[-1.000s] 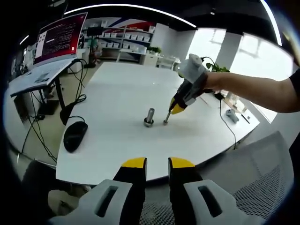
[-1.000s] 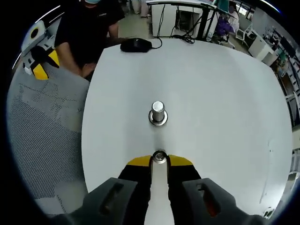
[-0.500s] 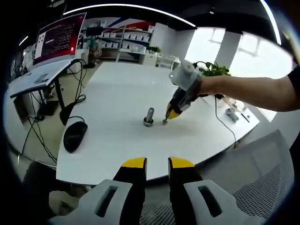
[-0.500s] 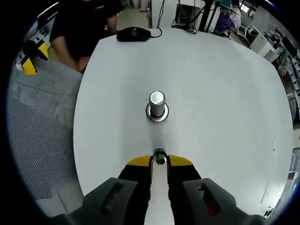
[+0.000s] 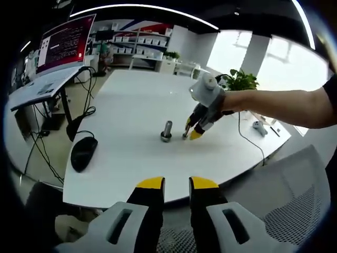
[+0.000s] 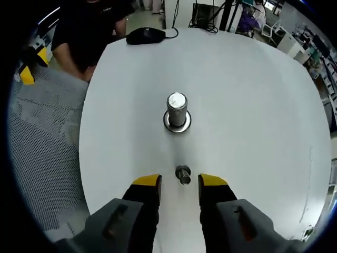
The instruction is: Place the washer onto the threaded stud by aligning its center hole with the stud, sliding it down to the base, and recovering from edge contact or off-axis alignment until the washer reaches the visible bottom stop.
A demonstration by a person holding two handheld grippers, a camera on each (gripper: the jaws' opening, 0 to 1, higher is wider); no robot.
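Right tongs [image 6: 179, 182] stood wide, empty, above the small silver metal washer [image 6: 182, 174] on the white desk [image 6: 253, 105], just short of the upright silver threaded stud [image 6: 177, 109]. Bare desk all round. Left tongs [image 5: 177, 185] narrow, empty, off desk edge. Washer's hole hard to make out.

Shiny metal stud [image 6: 177, 109], matt white table [image 6: 253, 105]

Left gripper view far off table [image 5: 131, 110]; right close above; stud [image 6: 177, 110] shared.

washer too small to tell, stud [image 6: 177, 109] threads blurred
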